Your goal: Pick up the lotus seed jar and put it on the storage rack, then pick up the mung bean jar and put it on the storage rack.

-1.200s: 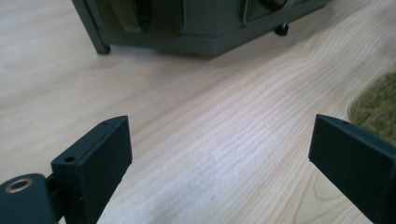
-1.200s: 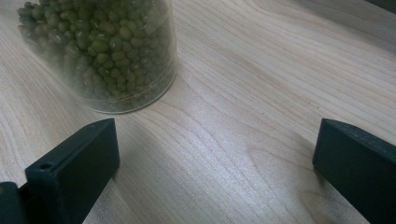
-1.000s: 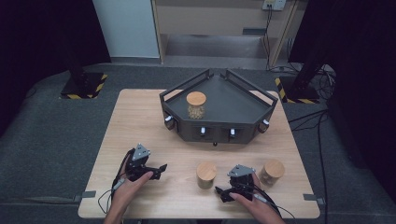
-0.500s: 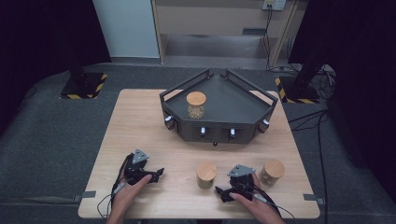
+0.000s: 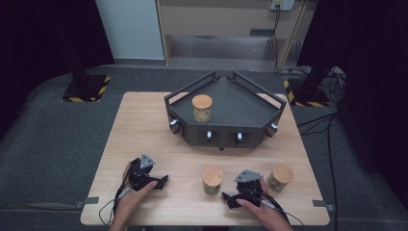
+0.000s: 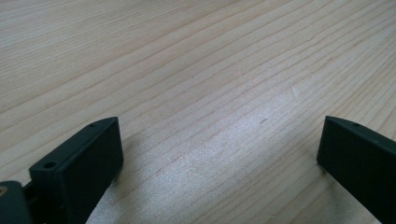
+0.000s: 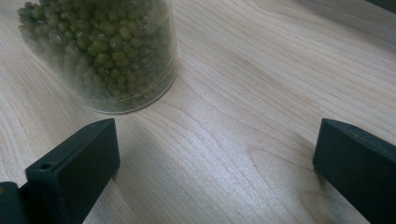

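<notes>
A wooden table (image 5: pixel 144 125) seen from above, with a person's two hands at its near edge, each holding a black two-jaw gripper. The left gripper (image 5: pixel 161 181) rests near the near left corner; its jaws have just been opening and now stand spread wide over bare wood, nothing between them. The right gripper (image 5: pixel 227 199) lies near the near edge, right of centre, its jaws also spread wide and empty. Just beyond its jaws stands a clear jar of green mung beans (image 7: pixel 107 51) with a wooden lid, upright, close to but not touching them. A second wooden-lidded jar (image 5: pixel 280 176) stands just right of that gripper. Toward the far edge sits a dark angular tray (image 5: pixel 240 103) with a third jar (image 5: pixel 202 108) upright inside, at its left.
</notes>
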